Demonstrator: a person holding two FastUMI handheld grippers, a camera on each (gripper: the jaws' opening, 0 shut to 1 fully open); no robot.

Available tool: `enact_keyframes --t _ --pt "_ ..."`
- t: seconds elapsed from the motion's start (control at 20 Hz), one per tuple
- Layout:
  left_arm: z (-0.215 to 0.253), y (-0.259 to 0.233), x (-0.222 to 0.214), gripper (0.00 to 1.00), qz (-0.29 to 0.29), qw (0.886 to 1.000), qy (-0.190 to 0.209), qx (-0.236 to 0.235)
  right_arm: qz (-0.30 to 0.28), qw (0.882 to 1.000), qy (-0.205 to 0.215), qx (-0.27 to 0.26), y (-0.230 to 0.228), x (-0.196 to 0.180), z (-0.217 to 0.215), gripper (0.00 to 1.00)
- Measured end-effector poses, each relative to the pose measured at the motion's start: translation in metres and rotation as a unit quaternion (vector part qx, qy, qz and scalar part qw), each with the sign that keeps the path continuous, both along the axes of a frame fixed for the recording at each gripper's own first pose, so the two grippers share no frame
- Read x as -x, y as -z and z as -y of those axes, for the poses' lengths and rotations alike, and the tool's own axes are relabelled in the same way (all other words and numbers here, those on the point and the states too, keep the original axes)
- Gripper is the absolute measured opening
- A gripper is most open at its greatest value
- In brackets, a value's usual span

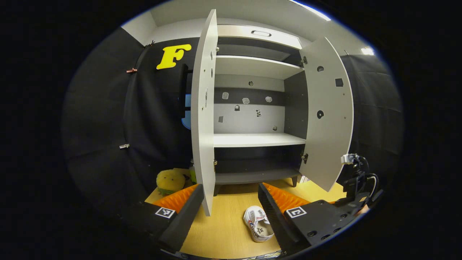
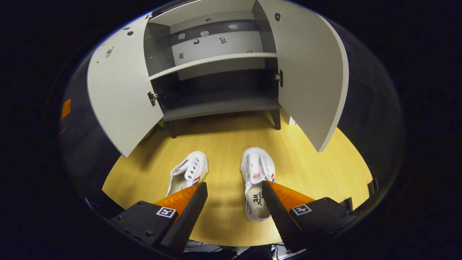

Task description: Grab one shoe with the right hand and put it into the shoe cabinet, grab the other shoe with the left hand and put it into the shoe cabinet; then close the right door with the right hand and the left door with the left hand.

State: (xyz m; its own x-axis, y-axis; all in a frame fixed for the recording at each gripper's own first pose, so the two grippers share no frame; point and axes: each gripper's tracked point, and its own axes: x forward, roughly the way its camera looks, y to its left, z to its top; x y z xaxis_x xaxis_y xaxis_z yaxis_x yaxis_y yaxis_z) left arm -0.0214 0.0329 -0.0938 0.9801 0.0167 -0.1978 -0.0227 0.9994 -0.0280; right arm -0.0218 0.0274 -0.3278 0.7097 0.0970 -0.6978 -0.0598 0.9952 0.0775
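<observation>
Right gripper [image 2: 234,193] spread wide, hovering low over pale wooden floor [image 2: 317,159]. Just right of its gap, lower centre of frame: white canvas shoe with strap [image 2: 257,180], long axis pointing up-frame toward grey two-door shoe cabinet [image 2: 216,106], both doors open. Second white canvas shoe [image 2: 189,173] at lower left, roughly parallel. Left gripper [image 1: 231,202] likewise spread, higher, facing the shelves.
</observation>
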Motion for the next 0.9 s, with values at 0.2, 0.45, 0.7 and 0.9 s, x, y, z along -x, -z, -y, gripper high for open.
enact_keyframes --t 0.2,0.45,0.7,0.9 --pt "0.004 0.006 0.0 0.95 -0.011 1.0 0.001 -0.001 -0.029 1.0 -0.008 0.009 0.035 -0.003 0.002 0.99" --pt "0.011 0.022 -0.001 0.95 -0.031 0.999 0.002 0.006 -0.068 0.998 0.001 0.006 0.076 -0.007 0.0 0.99" --pt "0.018 0.04 -0.007 0.95 -0.056 0.998 0.001 0.01 -0.051 0.999 0.009 0.018 0.099 -0.033 0.002 0.99" --pt "0.019 0.041 -0.011 0.95 -0.057 0.998 -0.005 0.014 -0.026 0.999 0.015 0.034 0.106 -0.055 0.0 0.97"
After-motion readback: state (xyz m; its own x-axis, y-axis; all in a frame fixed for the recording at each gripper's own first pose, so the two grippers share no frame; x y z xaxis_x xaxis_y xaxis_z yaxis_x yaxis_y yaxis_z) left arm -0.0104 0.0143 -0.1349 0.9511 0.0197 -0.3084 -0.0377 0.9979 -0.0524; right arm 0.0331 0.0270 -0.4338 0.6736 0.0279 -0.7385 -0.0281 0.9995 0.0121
